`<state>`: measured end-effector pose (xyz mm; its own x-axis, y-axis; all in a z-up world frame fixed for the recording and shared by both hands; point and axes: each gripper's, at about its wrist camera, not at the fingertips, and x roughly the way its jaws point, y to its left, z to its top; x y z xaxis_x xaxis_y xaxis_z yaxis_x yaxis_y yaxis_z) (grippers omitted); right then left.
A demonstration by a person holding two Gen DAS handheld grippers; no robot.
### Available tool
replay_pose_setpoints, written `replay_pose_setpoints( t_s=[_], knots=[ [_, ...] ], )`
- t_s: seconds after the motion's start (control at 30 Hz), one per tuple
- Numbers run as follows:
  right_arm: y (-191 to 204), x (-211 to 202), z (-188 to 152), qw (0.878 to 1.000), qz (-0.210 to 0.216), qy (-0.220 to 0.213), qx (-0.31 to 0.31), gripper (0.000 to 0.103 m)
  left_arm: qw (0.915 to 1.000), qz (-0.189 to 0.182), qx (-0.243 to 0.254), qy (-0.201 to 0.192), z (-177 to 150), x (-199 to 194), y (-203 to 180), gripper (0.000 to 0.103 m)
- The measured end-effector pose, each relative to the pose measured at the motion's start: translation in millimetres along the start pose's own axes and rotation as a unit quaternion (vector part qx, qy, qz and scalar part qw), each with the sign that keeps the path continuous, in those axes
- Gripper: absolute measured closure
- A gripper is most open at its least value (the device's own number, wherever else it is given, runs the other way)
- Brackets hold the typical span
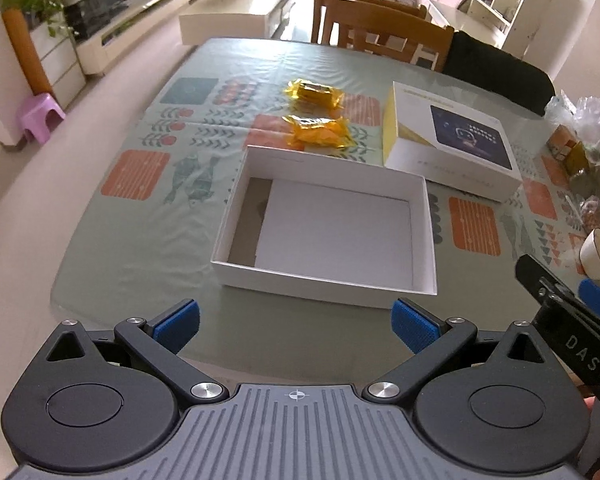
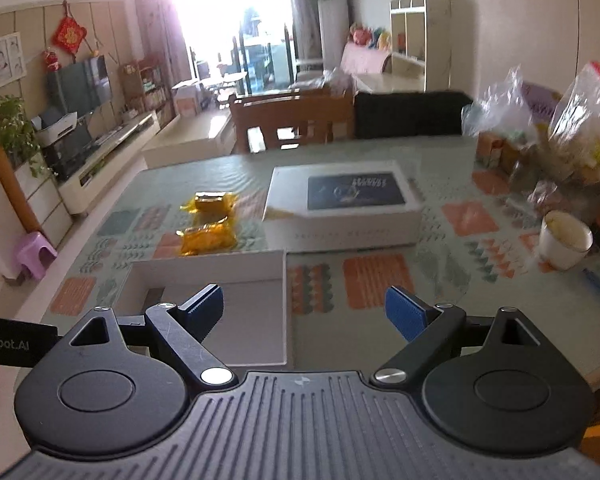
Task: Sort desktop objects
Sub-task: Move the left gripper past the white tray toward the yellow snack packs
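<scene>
An open white box (image 1: pixel 328 224) lies empty on the table, just ahead of my left gripper (image 1: pixel 296 326), which is open and holds nothing. Two yellow snack packets sit beyond the box: a near one (image 1: pixel 320 131) and a far one (image 1: pixel 314 94). The box lid (image 1: pixel 452 136), white with a dark picture, lies to the right of them. In the right wrist view the open box (image 2: pixel 220 292) is low left, the packets (image 2: pixel 208 236) behind it, the lid (image 2: pixel 348 204) in the middle. My right gripper (image 2: pixel 304 316) is open and empty, above the box's right edge.
A white cup (image 1: pixel 598 254) (image 2: pixel 564 240) and a heap of plastic bags and snacks (image 2: pixel 548 148) stand at the table's right side. Wooden chairs (image 1: pixel 380 28) stand behind the far edge. The patterned tablecloth (image 1: pixel 148 176) covers the table.
</scene>
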<state>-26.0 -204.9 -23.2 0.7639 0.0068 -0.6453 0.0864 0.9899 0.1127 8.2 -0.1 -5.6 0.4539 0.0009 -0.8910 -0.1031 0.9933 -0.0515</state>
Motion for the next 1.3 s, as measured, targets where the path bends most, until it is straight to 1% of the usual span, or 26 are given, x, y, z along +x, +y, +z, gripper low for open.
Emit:
replay_pose_setpoints(
  t_s=[0.17, 0.27, 0.57, 0.77, 0.97, 1.3],
  knots=[
    [0, 9, -1, 1.000, -0.014, 0.004, -0.005, 0.000, 0.9999, 0.012, 0.008, 0.000, 4, 6, -7, 0.000],
    [-9, 14, 2, 1.000, -0.019, 0.005, -0.002, 0.000, 0.9998, 0.016, 0.012, -0.002, 7, 10, -13, 0.000],
    [-12, 25, 11, 0.999, -0.027, 0.014, -0.019, 0.000, 0.9998, 0.004, 0.016, 0.010, 16, 28, -28, 0.000],
    [-11, 34, 17, 0.999, -0.028, 0.023, -0.022, 0.000, 0.9997, 0.004, 0.022, 0.010, 26, 41, -27, 0.000],
    [0, 52, 28, 0.999, -0.045, 0.023, -0.014, 0.000, 0.9993, -0.007, 0.034, 0.011, 52, 57, -19, 0.000],
    [32, 101, 58, 0.996, -0.079, 0.034, 0.001, 0.000, 0.9981, -0.020, 0.052, 0.026, 113, 102, 0, 0.000]
  ],
)
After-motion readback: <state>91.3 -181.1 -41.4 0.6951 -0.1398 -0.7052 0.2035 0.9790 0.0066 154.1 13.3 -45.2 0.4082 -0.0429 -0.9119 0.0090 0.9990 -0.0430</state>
